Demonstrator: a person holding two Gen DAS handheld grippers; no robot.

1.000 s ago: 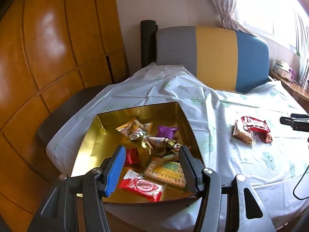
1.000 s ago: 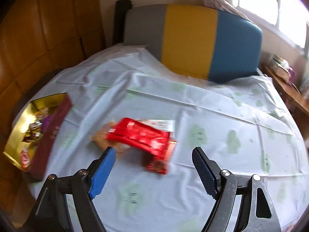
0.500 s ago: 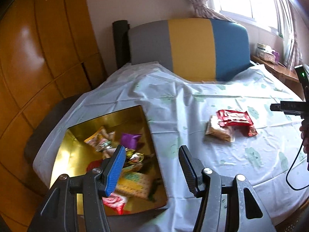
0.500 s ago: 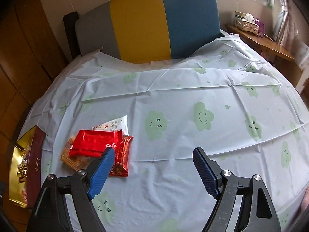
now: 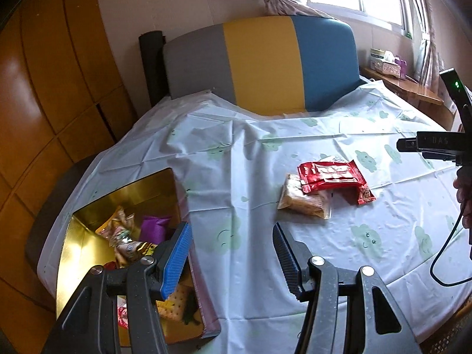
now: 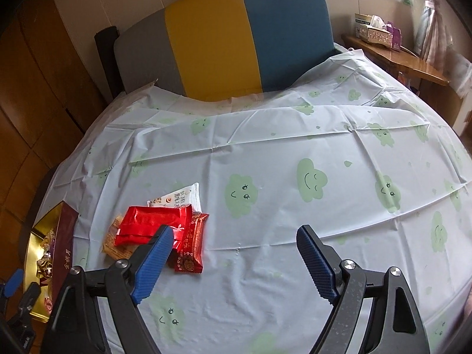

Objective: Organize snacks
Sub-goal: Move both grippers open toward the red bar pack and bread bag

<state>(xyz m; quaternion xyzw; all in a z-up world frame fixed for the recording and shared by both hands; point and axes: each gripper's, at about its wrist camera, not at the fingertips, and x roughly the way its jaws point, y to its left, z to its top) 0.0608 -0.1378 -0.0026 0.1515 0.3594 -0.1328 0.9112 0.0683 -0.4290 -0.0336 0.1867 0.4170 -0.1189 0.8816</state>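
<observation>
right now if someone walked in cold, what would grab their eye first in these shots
Probably the little heap of snack packets out on the cloud-print tablecloth, topped by a bright red wrapper. Next, the gold-lined box at the table's left edge, already holding mixed snacks. Behind the table stands a grey, yellow and blue headboard.

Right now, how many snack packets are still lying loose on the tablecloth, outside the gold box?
4, in one overlapping pile: a big red packet on top, a tan biscuit packet beneath it, a small dark-red one beside it, a white one behind. More may be hidden underneath.
</observation>
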